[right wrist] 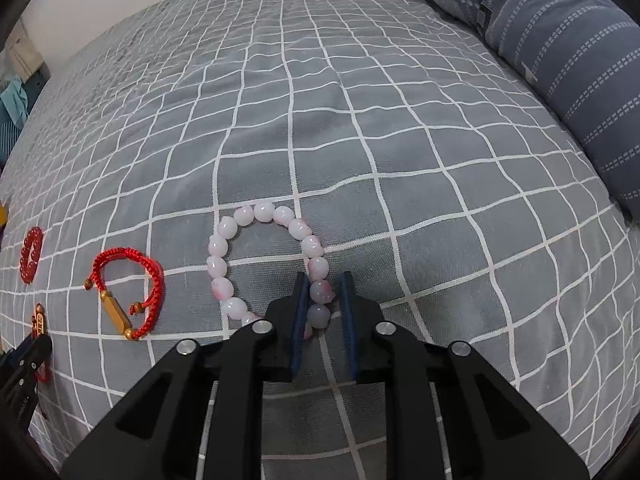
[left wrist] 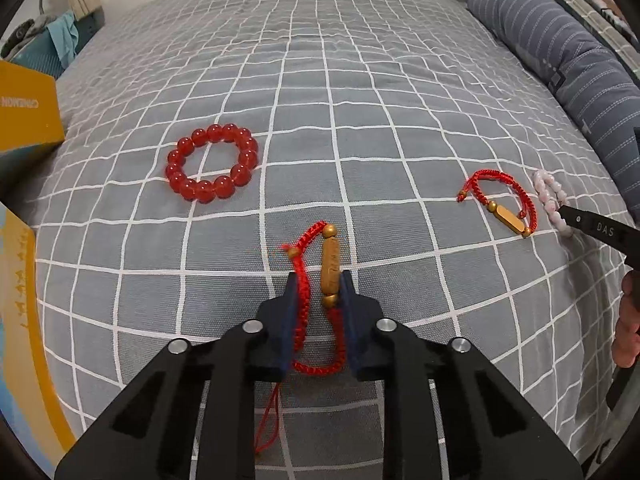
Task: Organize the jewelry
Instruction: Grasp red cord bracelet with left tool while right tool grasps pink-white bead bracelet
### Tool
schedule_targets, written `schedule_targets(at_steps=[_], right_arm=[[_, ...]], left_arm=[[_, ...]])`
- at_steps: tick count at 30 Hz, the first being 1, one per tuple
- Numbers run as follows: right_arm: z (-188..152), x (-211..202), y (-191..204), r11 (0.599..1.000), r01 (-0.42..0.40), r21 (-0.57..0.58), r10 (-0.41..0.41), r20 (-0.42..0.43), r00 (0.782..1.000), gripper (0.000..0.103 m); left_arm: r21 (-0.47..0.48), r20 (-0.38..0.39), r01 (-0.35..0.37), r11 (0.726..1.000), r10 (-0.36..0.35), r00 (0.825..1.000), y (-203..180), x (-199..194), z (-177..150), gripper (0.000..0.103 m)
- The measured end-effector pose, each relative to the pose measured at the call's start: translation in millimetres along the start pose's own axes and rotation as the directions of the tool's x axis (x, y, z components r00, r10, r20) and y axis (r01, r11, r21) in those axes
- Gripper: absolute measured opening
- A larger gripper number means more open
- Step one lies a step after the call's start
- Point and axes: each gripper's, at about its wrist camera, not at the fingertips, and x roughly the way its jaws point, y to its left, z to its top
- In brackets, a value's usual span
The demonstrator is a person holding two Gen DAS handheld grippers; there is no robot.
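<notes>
On the grey checked bedspread (left wrist: pixel 360 92) lie several bracelets. My left gripper (left wrist: pixel 319 282) is shut on a red cord bracelet with a gold tube bead (left wrist: pixel 330 268). A red glass-bead bracelet (left wrist: pixel 212 162) lies ahead to the left. A second red cord bracelet with a gold bar (left wrist: pixel 500 204) lies to the right; it also shows in the right wrist view (right wrist: pixel 128 292). My right gripper (right wrist: pixel 323 284) straddles the near beads of a pink bead bracelet (right wrist: pixel 264 260), its jaws close to them but with a gap on the right side.
A yellow box (left wrist: pixel 24 116) stands at the left edge, another yellow box (left wrist: pixel 24 320) nearer. A blue striped bolster pillow (right wrist: pixel 560 60) runs along the right side of the bed. Blue cloth (left wrist: pixel 64 36) lies at the far left.
</notes>
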Motion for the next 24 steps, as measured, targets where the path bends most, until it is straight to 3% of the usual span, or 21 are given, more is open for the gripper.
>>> schedule_targets(at_steps=[14,24], right_arm=[[-2.4,-15.8,-0.7,1.000,0.015,0.018,-0.015,0.017,1.000,0.010],[-0.9,-52.4,8.7,0.999,0.033,-0.005,-0.033,0.108,0.994,0.010]], left_arm=[[0.029,0.020,-0.014,0.999,0.014,1.000,-0.6,-6.1,-0.7,0.013],[0.017,0.038,-0.013,1.000,0.013,0.999,6.9,-21.5,4.2,0.013]])
